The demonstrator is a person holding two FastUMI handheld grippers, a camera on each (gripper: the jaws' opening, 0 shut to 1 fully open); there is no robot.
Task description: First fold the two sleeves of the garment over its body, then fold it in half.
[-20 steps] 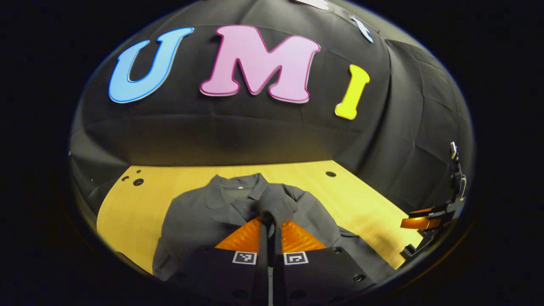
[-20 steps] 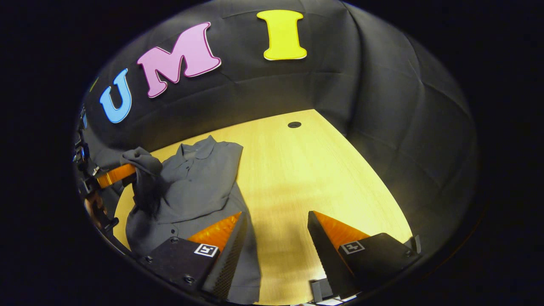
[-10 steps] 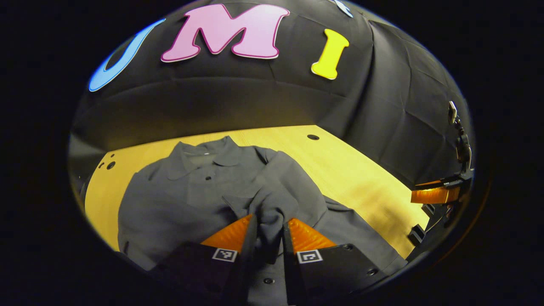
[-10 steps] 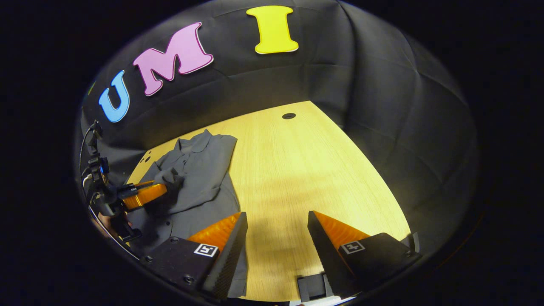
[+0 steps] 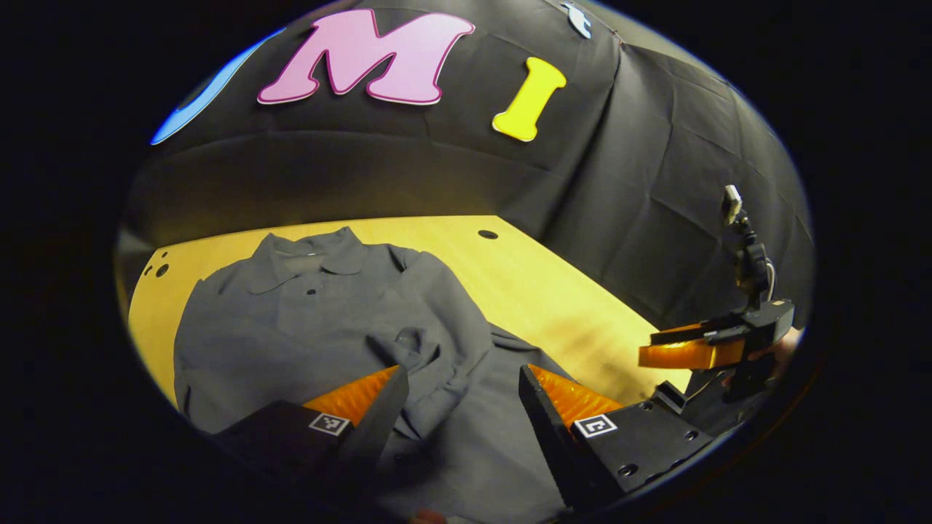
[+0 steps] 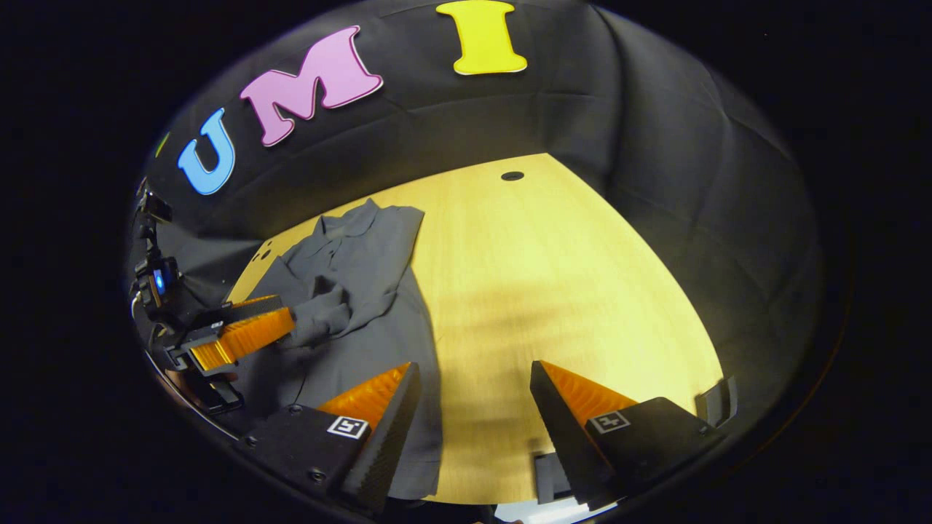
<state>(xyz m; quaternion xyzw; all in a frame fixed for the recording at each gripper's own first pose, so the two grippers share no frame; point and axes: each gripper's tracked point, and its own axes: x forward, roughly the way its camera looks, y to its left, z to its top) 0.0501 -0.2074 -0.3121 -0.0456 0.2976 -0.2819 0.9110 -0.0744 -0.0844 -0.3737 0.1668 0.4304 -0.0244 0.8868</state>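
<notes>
The grey garment (image 5: 320,320) lies flat on the wooden table (image 5: 575,306), collar toward the booth wall, with one sleeve (image 5: 429,364) folded over its body. The left gripper (image 5: 459,382) hangs above this sleeve, jaws apart and holding nothing. Further right, the right gripper (image 6: 473,378) is wide open over the garment's edge and the bare table.

1. Shirt (image 5: 306,327): dark grey, collared, buttoned front, lying flat and face up on the table (image 5: 582,306), collar toward the far wall.
2. Sleeve (image 5: 426,356): folded across the body, its cuff bunched and wrinkled near the middle of the chest.
</notes>
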